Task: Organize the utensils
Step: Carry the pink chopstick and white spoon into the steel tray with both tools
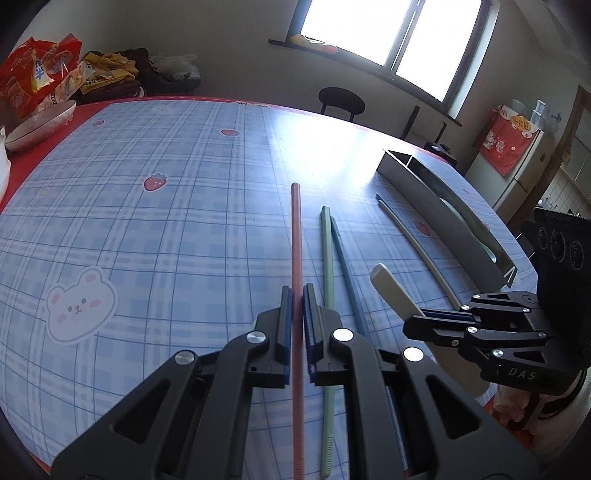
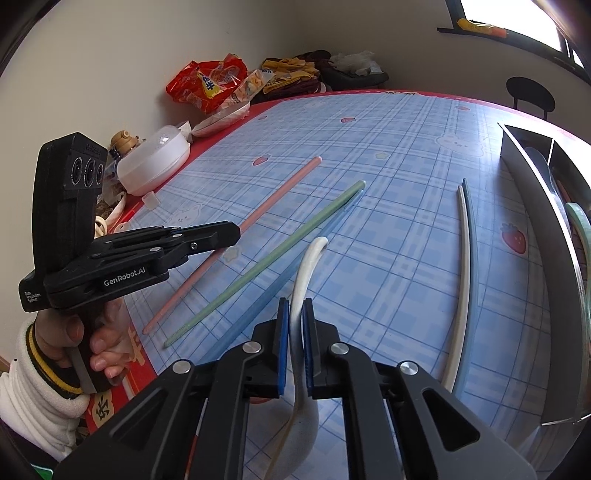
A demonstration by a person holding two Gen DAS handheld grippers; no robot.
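Currently a pick-up step is judged in hand: the pink chopstick point(image 1: 296, 258) is clamped by the left gripper point(image 1: 297, 295), and the white spoon point(image 2: 308, 266) is clamped at its handle by the right gripper point(image 2: 295, 306). The green chopstick point(image 1: 327, 266) and blue chopstick point(image 1: 345, 258) are left lying side by side on the table point(image 1: 166, 221); a white and grey pair point(image 2: 463, 258) lies near the metal organizer tray point(image 2: 532, 192). Next, both held items would need carrying to the tray's compartments. The plaid cartoon tablecloth is seen, snack bags point(image 2: 207, 81) at the far edge, a window point(image 1: 391, 33) behind.
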